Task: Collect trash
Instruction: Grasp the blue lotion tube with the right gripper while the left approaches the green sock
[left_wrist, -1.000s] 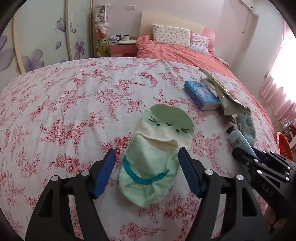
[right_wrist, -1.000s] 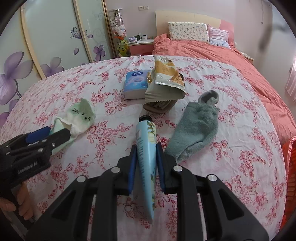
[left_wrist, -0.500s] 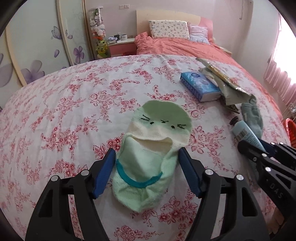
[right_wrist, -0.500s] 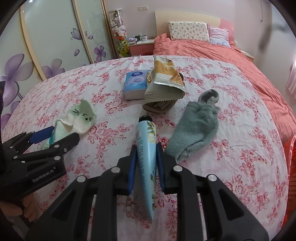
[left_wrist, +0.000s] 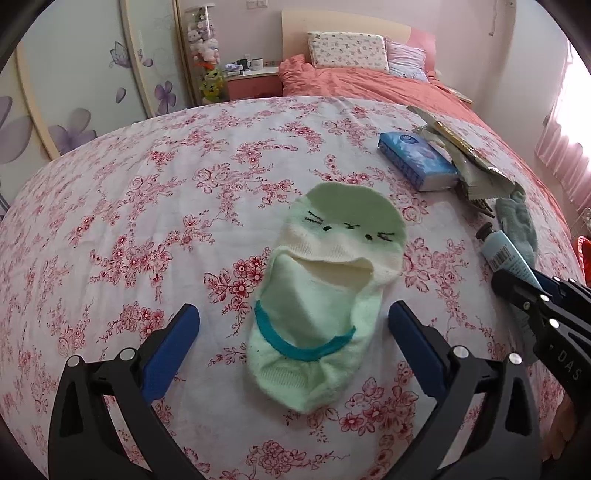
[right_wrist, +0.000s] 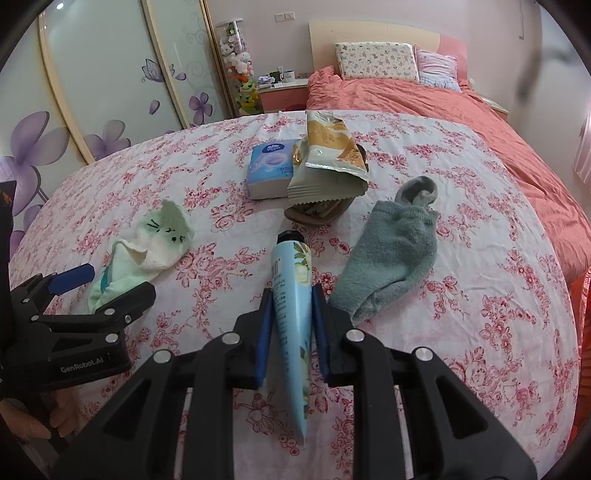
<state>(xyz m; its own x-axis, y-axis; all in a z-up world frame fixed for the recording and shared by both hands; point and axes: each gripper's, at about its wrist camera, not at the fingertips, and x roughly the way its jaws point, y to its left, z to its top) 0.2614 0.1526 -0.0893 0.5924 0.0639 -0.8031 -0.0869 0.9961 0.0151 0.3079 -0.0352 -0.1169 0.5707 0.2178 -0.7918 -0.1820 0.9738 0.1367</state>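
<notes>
A pale green sock (left_wrist: 325, 295) with a stitched cat face lies flat on the flowered bedspread (left_wrist: 147, 206). My left gripper (left_wrist: 291, 314) straddles its heel end. The jaws are opening, and the blue pads (left_wrist: 173, 343) stand clear of the sock on both sides. My right gripper (right_wrist: 292, 295) is shut on a light blue tube (right_wrist: 291, 273) with a black cap, which points away from me just above the bedspread. The right wrist view shows the left gripper (right_wrist: 118, 282) and the green sock (right_wrist: 147, 251) at the left.
A grey-green sock (right_wrist: 391, 258) lies right of the tube. Behind it are a blue tissue pack (right_wrist: 271, 170), snack wrappers (right_wrist: 328, 155) and a brown object (right_wrist: 317, 218) under them. An orange duvet (right_wrist: 498, 122) covers the far right. A hand (right_wrist: 33, 424) holds the left gripper.
The left gripper's jaws have spread wider on either side of the green sock and tilted slightly. The right gripper and its tube have stayed put.
</notes>
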